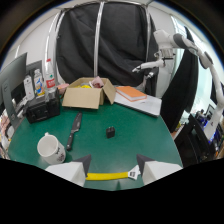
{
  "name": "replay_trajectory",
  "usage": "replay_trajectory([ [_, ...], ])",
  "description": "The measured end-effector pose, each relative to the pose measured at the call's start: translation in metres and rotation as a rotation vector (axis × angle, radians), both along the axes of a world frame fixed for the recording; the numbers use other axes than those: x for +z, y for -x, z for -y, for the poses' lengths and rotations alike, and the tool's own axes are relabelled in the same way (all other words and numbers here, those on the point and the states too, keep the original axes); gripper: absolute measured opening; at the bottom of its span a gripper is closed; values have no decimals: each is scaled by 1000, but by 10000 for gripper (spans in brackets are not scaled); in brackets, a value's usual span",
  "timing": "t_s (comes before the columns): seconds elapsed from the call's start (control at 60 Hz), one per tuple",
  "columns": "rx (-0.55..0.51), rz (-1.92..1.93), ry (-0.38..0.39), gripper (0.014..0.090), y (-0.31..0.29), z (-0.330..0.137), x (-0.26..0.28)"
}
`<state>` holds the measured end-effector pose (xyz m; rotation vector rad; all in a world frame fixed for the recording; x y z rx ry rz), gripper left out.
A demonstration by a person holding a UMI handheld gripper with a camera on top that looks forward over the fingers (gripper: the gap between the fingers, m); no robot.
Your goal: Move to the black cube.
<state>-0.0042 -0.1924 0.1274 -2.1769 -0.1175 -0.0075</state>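
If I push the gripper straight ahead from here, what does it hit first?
Probably the yellow strip lying between the open gripper fingers; beyond it, the black cube, roughly in line, though depth is uncertain.

Single view only, so no overlap with another camera. Wide-angle cam rides on the gripper (pixel 111 169), above the near edge of the green table (pixel 135 127), looking forward and slightly down along the two fingers (pixel 75 170). Fisheye takes in the whole tabletop out to the far edge, black curtain (pixel 107 45) behind it. Black cube (pixel 110 132) sits ahead of the fingertips, mid-table.
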Motion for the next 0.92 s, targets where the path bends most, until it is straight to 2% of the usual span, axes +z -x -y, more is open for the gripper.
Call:
replay_trajectory([
  [0.2, -17, 18, 15, 860, 1, -59, -44],
  [0.433, -20, 8, 5, 861, 7, -112, -71],
  [0.617, -16, 0, 16, 859, 11, -127, -82],
  [0.917, -11, -5, 42, 862, 15, -127, -91],
])
